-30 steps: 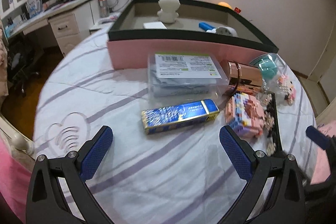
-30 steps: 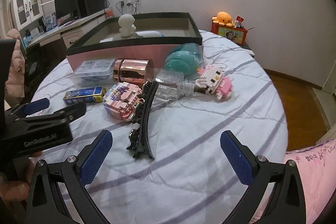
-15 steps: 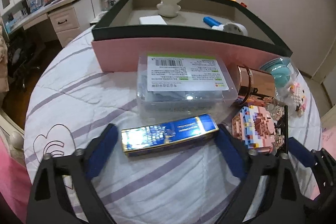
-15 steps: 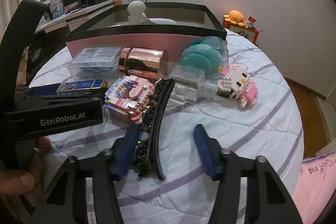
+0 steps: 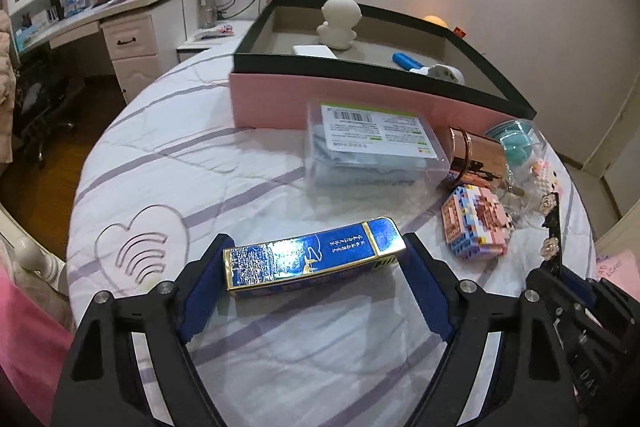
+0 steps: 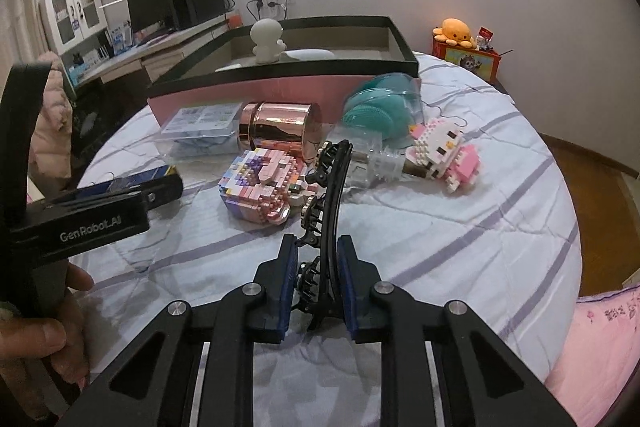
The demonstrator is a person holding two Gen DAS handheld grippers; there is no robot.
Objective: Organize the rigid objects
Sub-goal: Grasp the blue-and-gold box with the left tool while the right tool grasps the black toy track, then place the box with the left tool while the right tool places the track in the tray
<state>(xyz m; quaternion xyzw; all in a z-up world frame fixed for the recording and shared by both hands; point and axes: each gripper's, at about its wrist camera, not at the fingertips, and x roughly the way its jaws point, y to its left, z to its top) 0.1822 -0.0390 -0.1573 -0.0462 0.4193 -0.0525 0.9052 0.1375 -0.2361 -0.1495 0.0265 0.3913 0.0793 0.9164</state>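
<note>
Left tongs [image 5: 316, 279], jaws just closing, are pinching one blue box [image 5: 312, 263] at lower centre; right tongs [image 6: 318, 279] are pinching one black hair clip [image 6: 326, 211]; two block figures [image 6: 260, 191] are lying mid-frame.

Left tongs [image 5: 314, 291] clamped around blue box [image 5: 314, 262] on bedspread [image 5: 192, 163]

"GenRobot.AI" on the left gripper [image 6: 162, 193] body

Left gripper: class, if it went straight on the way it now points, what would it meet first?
The blue box already lies between the fingers of the left gripper, so the gripper would likely push further onto that first. Beyond it, the clear plastic case seems next, though depth is hard to judge.
</note>
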